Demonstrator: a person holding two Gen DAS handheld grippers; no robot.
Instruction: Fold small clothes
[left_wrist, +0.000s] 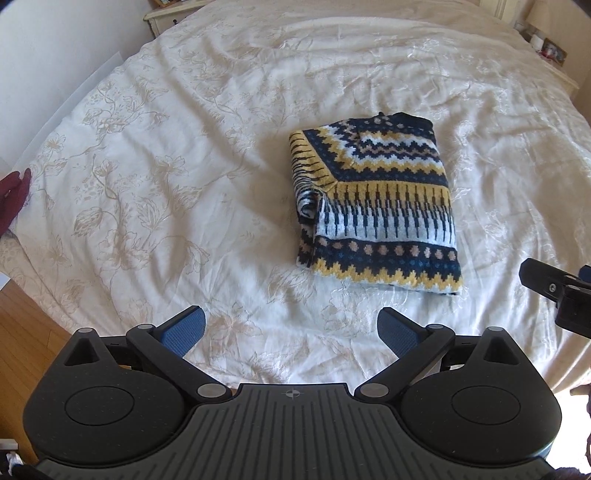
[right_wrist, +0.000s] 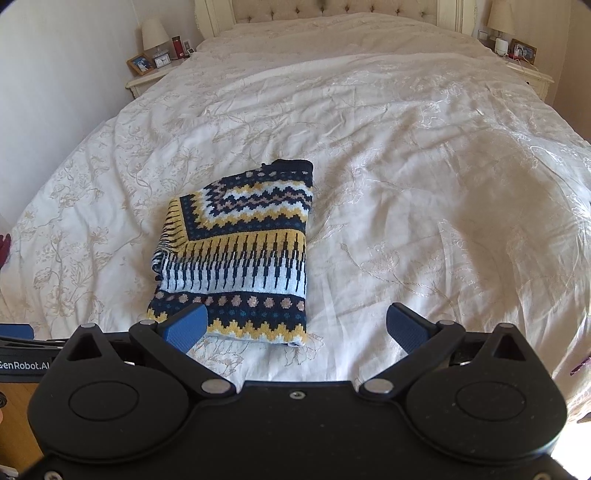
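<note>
Both claws hang spread and empty: left gripper, right gripper. The folded sweater lies just ahead of them on the bed, apparently finished.

One folded sweater is seen on one bed. Two grippers are seen, the left gripper and the right gripper. Two lamps and two picture frames are counted.

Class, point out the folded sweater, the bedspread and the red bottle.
sweater (left_wrist: 380, 206): left wrist view, middle of top fold.
bedspread (right_wrist: 424, 184): right wrist view, bare patch.
red bottle (right_wrist: 180, 48): right wrist view, body.
</note>
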